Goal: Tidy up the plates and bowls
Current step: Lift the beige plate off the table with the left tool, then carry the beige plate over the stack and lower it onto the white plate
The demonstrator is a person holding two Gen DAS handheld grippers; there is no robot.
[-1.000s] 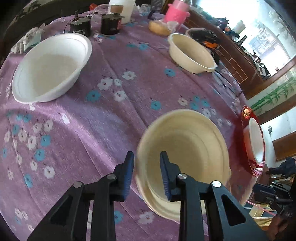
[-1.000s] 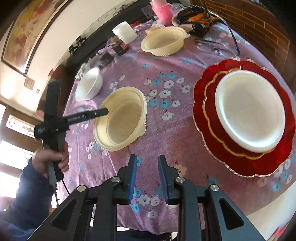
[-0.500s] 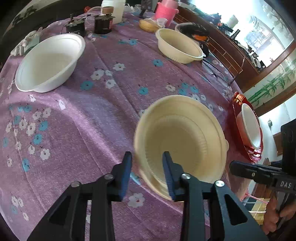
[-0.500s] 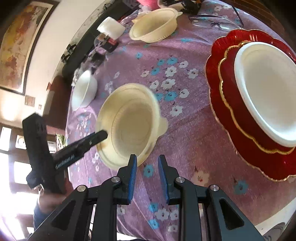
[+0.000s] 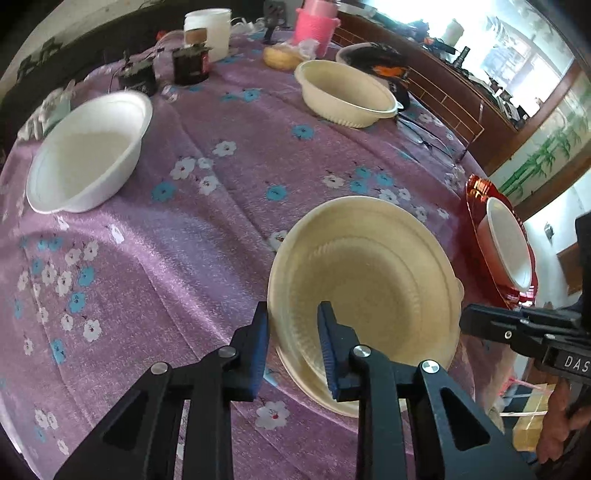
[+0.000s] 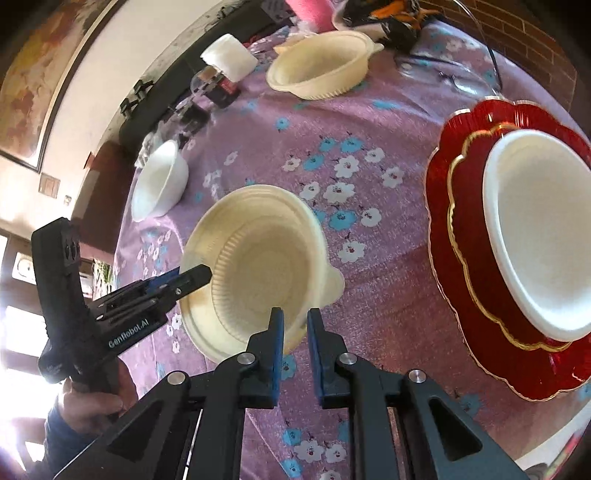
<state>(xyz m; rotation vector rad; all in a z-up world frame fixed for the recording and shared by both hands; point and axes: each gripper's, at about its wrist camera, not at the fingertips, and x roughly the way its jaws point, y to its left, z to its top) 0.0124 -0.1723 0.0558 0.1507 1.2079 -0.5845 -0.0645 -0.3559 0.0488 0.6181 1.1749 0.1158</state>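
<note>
The right claw (image 6: 294, 328) has dropped toward the near rim of the cream bowl (image 6: 258, 266) since a second ago, its jaws having just been closing, and it now pinches the bowl's thin wall between nearly shut blue pads. The left claw (image 5: 291, 325), which widened and then narrowed again within the last half second, straddles the opposite rim of the same bowl (image 5: 369, 280), one finger outside and one inside the wall, pads on it. The bowl appears tipped, raised at the left claw's side, above the purple floral tablecloth (image 6: 369, 122) covering the surface. To its right, well apart, a white plate (image 6: 535, 251) sits on a gold-edged red plate (image 6: 469, 229), itself on a larger red scalloped plate (image 6: 439, 206). A second cream bowl (image 5: 347, 92) stands at the far side of the surface, and a white bowl (image 5: 88, 151) stands at the left side in the left wrist view. A pink container (image 5: 314, 26), a white jar (image 5: 210, 29) and small dark jars (image 5: 190, 64) crowd the far edge. A hand (image 6: 92, 402) grips the left claw's handle.
</note>
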